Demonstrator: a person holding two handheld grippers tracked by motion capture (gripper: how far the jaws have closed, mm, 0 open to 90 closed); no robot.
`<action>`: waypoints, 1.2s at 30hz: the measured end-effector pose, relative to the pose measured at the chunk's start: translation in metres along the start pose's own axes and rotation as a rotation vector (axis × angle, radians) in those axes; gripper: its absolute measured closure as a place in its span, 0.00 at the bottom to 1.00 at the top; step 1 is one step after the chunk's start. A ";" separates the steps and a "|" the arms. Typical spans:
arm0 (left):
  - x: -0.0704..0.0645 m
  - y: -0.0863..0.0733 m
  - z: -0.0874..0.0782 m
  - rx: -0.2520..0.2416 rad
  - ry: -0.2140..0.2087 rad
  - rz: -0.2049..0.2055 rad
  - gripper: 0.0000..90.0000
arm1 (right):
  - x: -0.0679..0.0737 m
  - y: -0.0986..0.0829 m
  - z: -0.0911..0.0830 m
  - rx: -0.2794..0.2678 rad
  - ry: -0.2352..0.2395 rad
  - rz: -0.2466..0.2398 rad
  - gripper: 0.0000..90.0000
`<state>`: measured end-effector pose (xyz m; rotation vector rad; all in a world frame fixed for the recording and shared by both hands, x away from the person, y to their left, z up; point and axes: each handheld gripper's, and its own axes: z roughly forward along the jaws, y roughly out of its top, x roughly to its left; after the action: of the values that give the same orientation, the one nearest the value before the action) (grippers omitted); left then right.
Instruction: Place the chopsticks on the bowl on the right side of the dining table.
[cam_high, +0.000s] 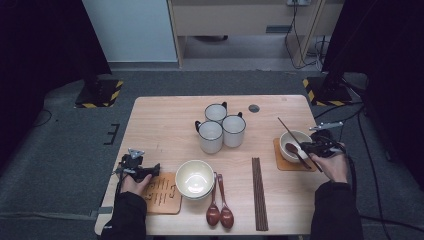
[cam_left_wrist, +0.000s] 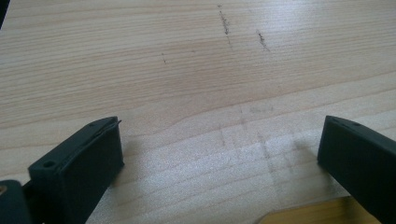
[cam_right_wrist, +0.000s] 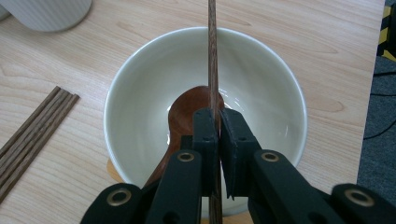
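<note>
Right gripper (cam_right_wrist: 218, 135): jaws pressed together on 1 chopstick (cam_right_wrist: 213, 56), held over the white bowl (cam_right_wrist: 140, 84) at the table's (cam_high: 165, 115) right side. Chopstick's lower end cut off at the frame edge in the right gripper view. Wooden spoon (cam_right_wrist: 187, 112) lies in the bowl, handle partly hidden behind the jaws. Bowl sits on a coaster (cam_high: 279, 161), mostly covered. Left gripper (cam_left_wrist: 219, 154): jaws spread wide, nothing between, low over bare tabletop beside a second coaster (cam_high: 162, 192). Remaining chopsticks (cam_high: 258, 192) lie near the front edge.
</note>
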<state>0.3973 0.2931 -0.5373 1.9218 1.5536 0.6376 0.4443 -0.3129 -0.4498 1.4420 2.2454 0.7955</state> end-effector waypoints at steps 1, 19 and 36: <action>0.000 0.000 0.000 0.000 0.000 0.000 0.00 | 0.000 0.000 0.000 0.000 0.000 0.000 0.94; 0.000 0.000 0.000 0.001 0.000 0.001 0.00 | 0.002 0.002 -0.018 -0.086 -0.009 0.023 0.84; 0.000 0.000 0.000 0.001 0.000 0.001 0.00 | 0.017 0.004 -0.061 -0.221 -0.020 0.057 0.69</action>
<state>0.3972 0.2931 -0.5372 1.9232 1.5533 0.6375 0.4051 -0.3127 -0.3999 1.4068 2.0361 1.0076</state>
